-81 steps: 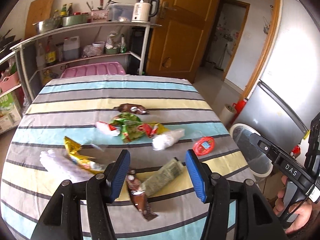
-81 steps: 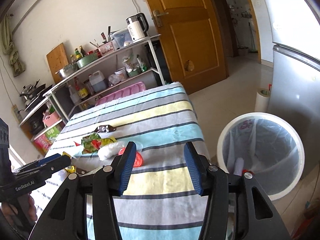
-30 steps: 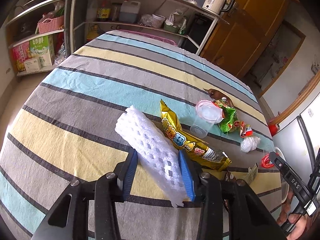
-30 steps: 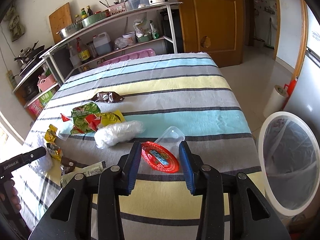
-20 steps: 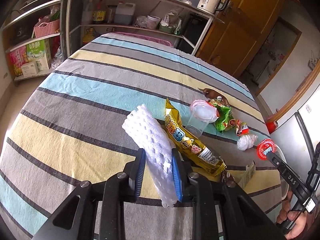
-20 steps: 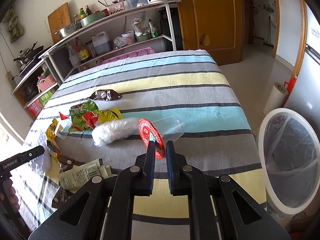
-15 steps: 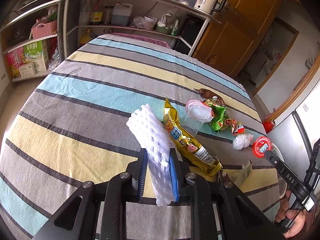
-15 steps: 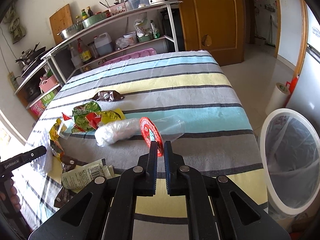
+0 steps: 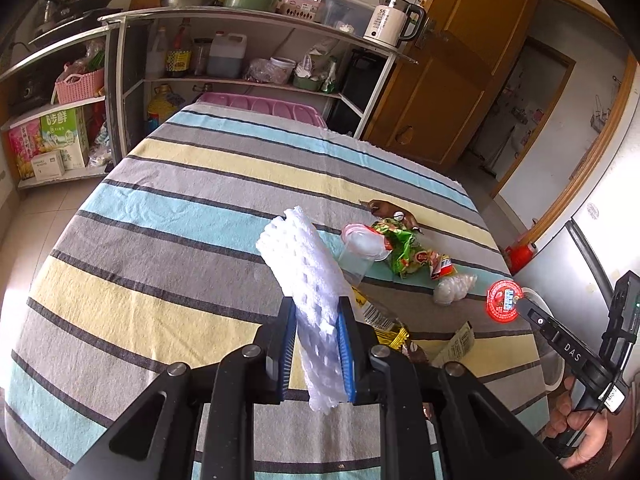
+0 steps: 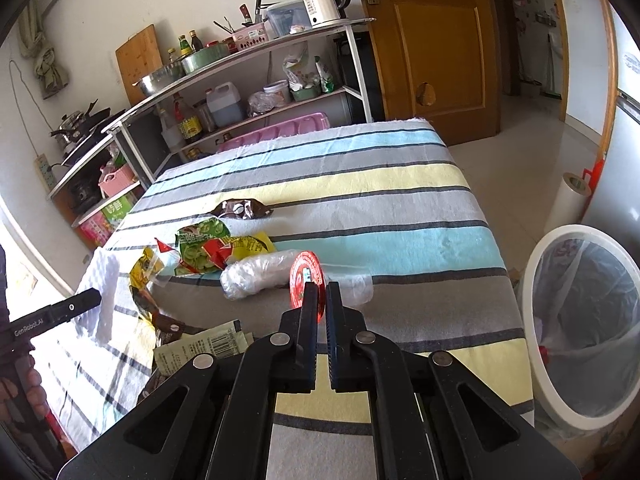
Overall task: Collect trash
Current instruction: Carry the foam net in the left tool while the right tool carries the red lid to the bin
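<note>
My left gripper [image 9: 316, 316] is shut on a white foam net sleeve [image 9: 302, 264] and holds it tilted above the striped table [image 9: 168, 216]. In the right wrist view the same foam net sleeve [image 10: 105, 292] hangs at the far left. My right gripper [image 10: 321, 292] is shut on a round red lid [image 10: 304, 274], held on edge just above the cloth. That red lid [image 9: 505, 301] also shows at the right of the left wrist view. A white-rimmed bin [image 10: 532, 320] with a clear liner stands on the floor off the table's right edge.
Loose trash lies mid-table: a green wrapper [image 10: 202, 244], a brown wrapper [image 10: 240, 209], a crumpled clear bag [image 10: 256, 274], a yellow snack bag [image 10: 146, 268], a clear cup [image 9: 360, 254] and a grey-green packet [image 10: 204, 348]. Shelves [image 10: 248, 52] stand behind; a door is at the back right.
The left jaws closed on the foam net sleeve and raised it off the cloth. The right jaws closed on the red lid and tipped it up on edge.
</note>
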Demonstrator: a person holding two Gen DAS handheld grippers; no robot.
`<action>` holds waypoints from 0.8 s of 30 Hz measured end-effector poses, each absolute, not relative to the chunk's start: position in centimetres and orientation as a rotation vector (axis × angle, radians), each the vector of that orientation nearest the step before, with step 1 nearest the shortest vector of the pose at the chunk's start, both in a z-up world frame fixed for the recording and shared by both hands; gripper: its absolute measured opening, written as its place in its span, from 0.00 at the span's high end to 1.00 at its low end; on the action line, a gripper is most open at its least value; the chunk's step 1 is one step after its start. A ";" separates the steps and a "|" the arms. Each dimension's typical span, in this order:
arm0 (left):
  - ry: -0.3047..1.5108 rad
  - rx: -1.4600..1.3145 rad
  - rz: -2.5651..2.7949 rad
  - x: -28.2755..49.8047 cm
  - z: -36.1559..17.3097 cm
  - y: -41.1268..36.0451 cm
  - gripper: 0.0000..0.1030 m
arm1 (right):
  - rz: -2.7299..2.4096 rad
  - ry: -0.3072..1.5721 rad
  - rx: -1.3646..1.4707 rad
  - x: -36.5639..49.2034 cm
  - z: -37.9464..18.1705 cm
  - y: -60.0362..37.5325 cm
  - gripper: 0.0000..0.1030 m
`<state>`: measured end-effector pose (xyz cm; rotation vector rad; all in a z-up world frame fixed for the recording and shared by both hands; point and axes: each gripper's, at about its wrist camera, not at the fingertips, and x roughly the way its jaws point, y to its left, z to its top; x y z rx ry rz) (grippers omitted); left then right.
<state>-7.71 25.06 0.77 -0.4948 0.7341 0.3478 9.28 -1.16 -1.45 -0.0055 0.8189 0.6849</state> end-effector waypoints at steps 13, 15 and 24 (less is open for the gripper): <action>0.689 -0.447 0.251 -6.6 3.0 22.2 0.81 | 0.706 0.743 0.029 7.8 0.9 -2.4 0.96; 0.684 -0.437 0.232 -6.2 3.3 21.5 0.81 | 0.700 0.735 0.031 7.6 1.2 -2.8 0.96; 0.699 -0.380 0.141 -3.2 4.1 18.4 0.81 | 0.665 0.705 0.054 7.4 2.2 -5.1 0.96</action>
